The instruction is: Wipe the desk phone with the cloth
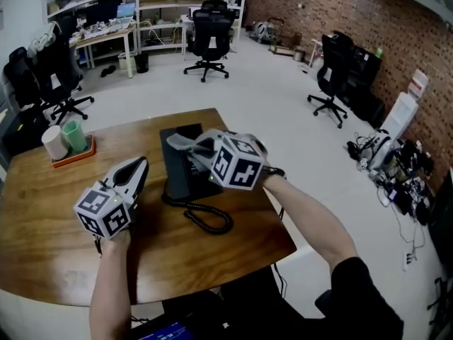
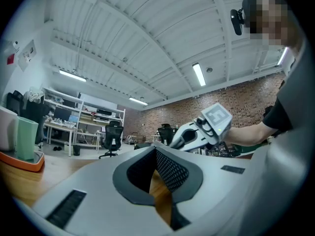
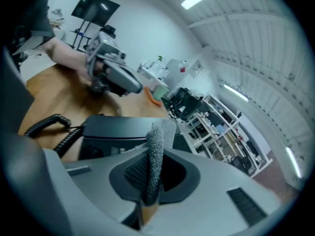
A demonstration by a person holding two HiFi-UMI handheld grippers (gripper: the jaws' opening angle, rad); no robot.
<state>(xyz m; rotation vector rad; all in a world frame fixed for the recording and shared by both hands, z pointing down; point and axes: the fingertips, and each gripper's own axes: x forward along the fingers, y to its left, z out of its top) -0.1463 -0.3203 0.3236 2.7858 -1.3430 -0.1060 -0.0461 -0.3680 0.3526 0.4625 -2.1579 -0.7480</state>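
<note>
Two tools are held over a wooden surface (image 1: 49,225). The right tool (image 1: 188,146) is clamped on a grey cloth (image 3: 156,146), which stands up from between its closed jaws as a folded strip. This tool is over the black desk phone (image 1: 178,176), with the cloth at the phone's upper part; whether the cloth touches the phone cannot be told. The left tool (image 1: 139,166) has its jaws parted with nothing between them; only bare wood shows through the gap. It hangs just left of the phone, jaws pointing away from the person.

The phone lies toward the far right part of the surface, its rear close to the far edge. Its coiled cord (image 1: 207,220) loops from the phone's near end toward the person and stops short of the near edge. Bare wood lies open to the left of the phone and around the left tool.

An orange tray (image 1: 72,155) sits at the far left edge, well apart from the phone, carrying a white cup (image 1: 53,143) and a green cup (image 1: 73,135). Beyond the surface, pale floor (image 1: 269,83) is open as far as several black office chairs (image 1: 209,34).
</note>
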